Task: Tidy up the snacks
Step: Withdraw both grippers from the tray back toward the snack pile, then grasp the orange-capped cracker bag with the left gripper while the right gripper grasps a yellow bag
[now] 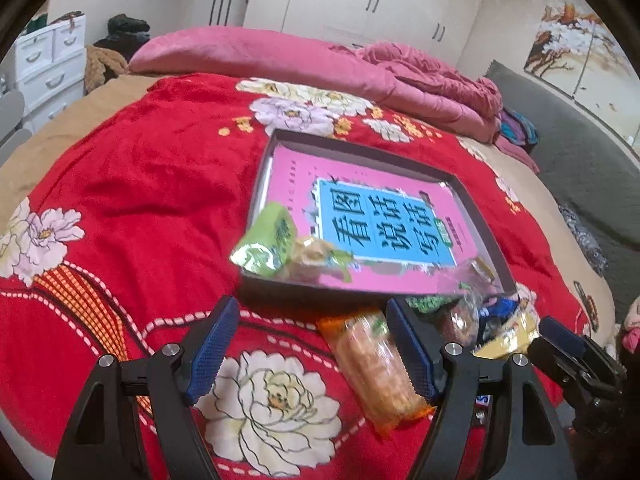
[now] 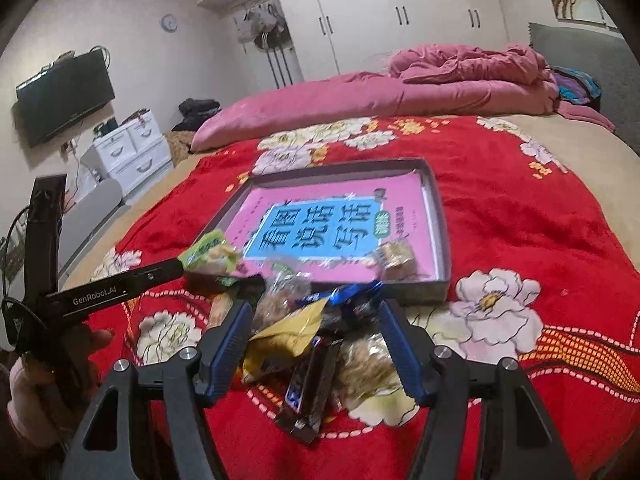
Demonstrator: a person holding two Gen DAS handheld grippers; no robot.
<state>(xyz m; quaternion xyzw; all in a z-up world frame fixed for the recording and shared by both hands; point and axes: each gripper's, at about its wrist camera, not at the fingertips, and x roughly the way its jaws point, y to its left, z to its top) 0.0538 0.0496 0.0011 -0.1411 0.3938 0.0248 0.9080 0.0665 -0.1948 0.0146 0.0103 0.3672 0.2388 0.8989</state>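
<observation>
Snacks lie heaped between our right gripper [image 2: 312,344]'s parted, empty jaws, a dark bar [image 2: 310,396] running 12-to-6. Our left gripper [image 1: 312,344], also agape and empty, has the orange packet [image 1: 376,368] at 1 o'clock. Tray [image 2: 438,216] sits at 12.

A shallow grey tray [image 2: 438,216] lies on the red bedspread, holding a pink book [image 2: 332,228], a green packet [image 1: 264,242] at its near-left corner and a small wrapped sweet [image 2: 394,256]. Loose snacks [image 2: 316,344] are heaped just before its near edge, beside an orange-ended biscuit pack [image 1: 376,368].
</observation>
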